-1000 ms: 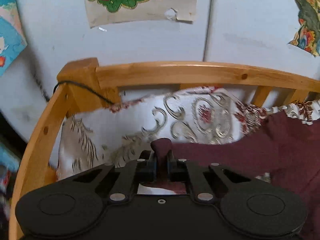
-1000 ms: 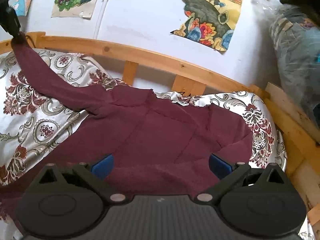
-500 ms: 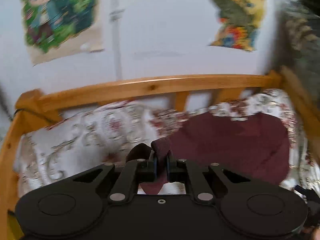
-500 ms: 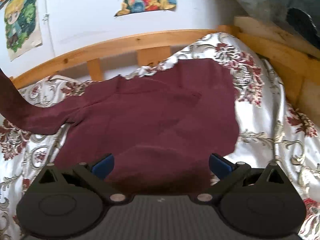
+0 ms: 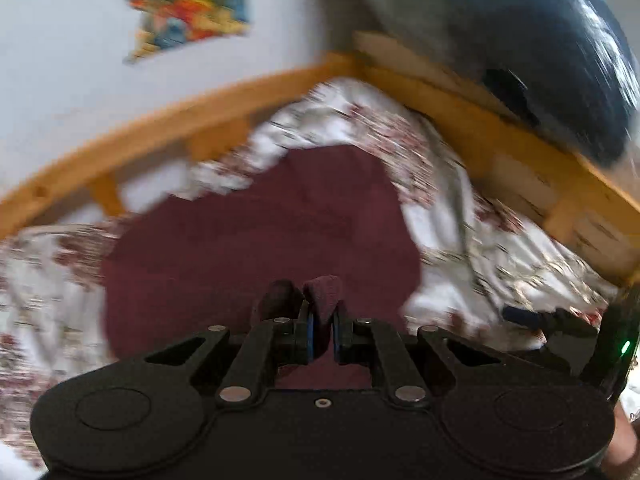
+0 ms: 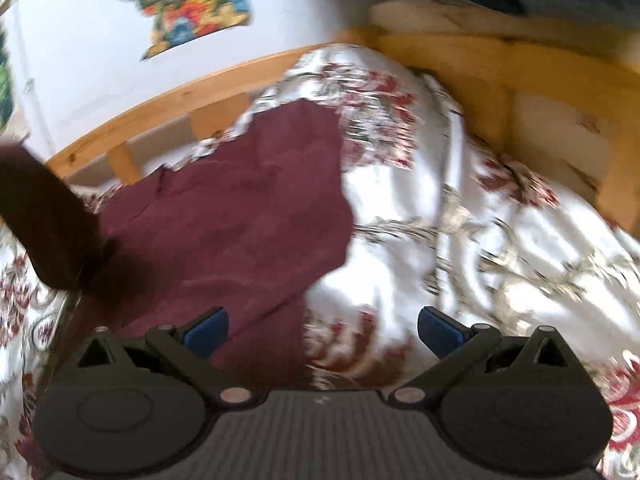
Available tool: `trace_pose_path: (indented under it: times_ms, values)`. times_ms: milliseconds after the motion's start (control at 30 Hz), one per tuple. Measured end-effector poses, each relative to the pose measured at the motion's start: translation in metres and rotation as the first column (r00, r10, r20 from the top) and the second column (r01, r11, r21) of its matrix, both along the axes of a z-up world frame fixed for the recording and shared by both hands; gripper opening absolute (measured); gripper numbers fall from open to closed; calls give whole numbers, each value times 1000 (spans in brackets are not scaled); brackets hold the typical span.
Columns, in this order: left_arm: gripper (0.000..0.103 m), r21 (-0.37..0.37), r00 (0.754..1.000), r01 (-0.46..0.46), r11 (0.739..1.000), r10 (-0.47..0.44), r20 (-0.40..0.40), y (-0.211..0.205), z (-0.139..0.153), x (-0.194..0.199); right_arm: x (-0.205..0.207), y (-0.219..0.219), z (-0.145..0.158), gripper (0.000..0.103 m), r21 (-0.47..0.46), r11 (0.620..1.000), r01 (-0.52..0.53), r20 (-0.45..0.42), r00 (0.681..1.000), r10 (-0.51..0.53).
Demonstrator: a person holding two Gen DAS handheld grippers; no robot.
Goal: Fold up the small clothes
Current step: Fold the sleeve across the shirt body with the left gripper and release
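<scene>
Swung right across the bed since a second ago, sleeve in tow. Left gripper (image 5: 321, 334) clamped on sleeve (image 5: 322, 292), over maroon top (image 5: 260, 236). Right gripper (image 6: 322, 330) wide open, empty. First sleeve fold underway; body folds left. Beyond, quilt (image 6: 420, 200), bed rail (image 5: 140, 132).

Bedroom: wooden bed frame (image 6: 168, 100), bedspread (image 6: 440, 208)

The left hand-held gripper (image 5: 321, 330) has carried the maroon sleeve (image 5: 325, 294) rightward across the garment (image 5: 260, 232).
</scene>
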State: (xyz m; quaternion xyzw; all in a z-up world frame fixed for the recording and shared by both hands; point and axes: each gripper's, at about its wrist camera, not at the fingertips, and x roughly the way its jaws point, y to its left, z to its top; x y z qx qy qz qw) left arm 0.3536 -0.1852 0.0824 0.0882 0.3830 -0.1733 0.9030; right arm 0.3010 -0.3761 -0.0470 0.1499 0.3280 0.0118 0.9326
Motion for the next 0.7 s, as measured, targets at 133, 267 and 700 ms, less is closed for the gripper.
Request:
trace_pose_path:
  times_ms: [133, 267, 700]
  values:
    - [25, -50, 994, 43, 998, -48, -95, -28, -52, -7, -7, -27, 4, 103, 83, 994, 67, 22, 997, -69]
    - [41, -70, 988, 63, 996, -72, -136, -22, -70, -16, -9, -40, 6, 103, 95, 990, 99, 46, 994, -104]
    - [70, -33, 955, -294, 955, 295, 29, 161, -61, 5, 5, 20, -5, 103, -98, 989, -107, -10, 994, 107]
